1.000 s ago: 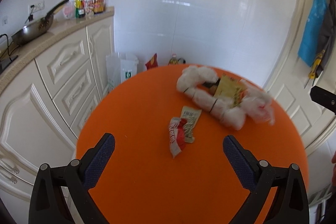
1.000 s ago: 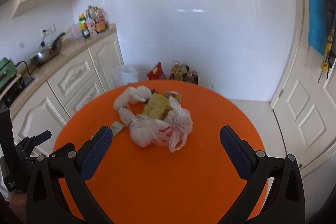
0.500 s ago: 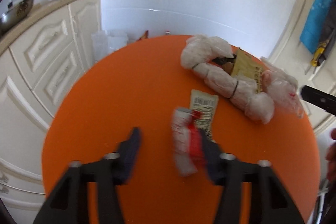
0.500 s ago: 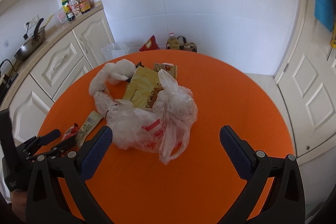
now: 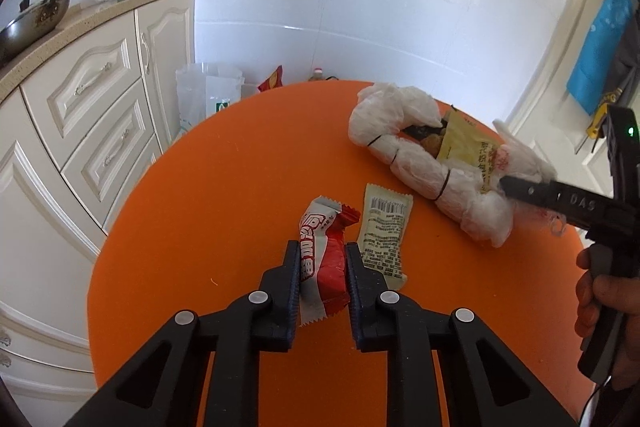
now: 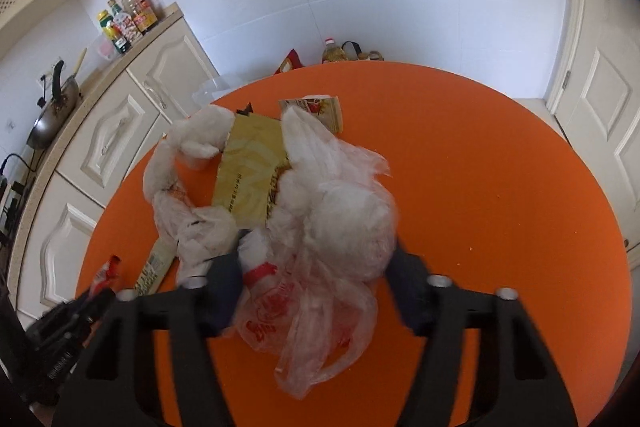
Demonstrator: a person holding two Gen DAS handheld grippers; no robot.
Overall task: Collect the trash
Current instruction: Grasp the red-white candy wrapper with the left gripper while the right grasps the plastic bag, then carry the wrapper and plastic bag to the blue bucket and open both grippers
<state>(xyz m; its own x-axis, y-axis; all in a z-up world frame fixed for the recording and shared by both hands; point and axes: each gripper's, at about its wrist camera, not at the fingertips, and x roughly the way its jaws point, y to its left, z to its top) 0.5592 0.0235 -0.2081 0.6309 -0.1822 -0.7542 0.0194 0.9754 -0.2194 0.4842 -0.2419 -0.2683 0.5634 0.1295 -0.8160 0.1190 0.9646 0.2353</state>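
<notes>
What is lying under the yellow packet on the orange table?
The yellow packet rests partly on the white plastic bags, and the table shows around it. A dark wrapper edge peeks out beside it. Whatever else lies beneath is covered.

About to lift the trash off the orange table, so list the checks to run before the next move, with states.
1. Left gripper shut on red-and-white wrapper: ok.
2. Beige sachet clear of the left fingers: cannot tell; it lies against one.
3. Right gripper astride plastic bag: ok.
4. Right gripper closed on the bag: not ok, jaws apart.
5. Yellow packet inside the bag: cannot tell.
</notes>
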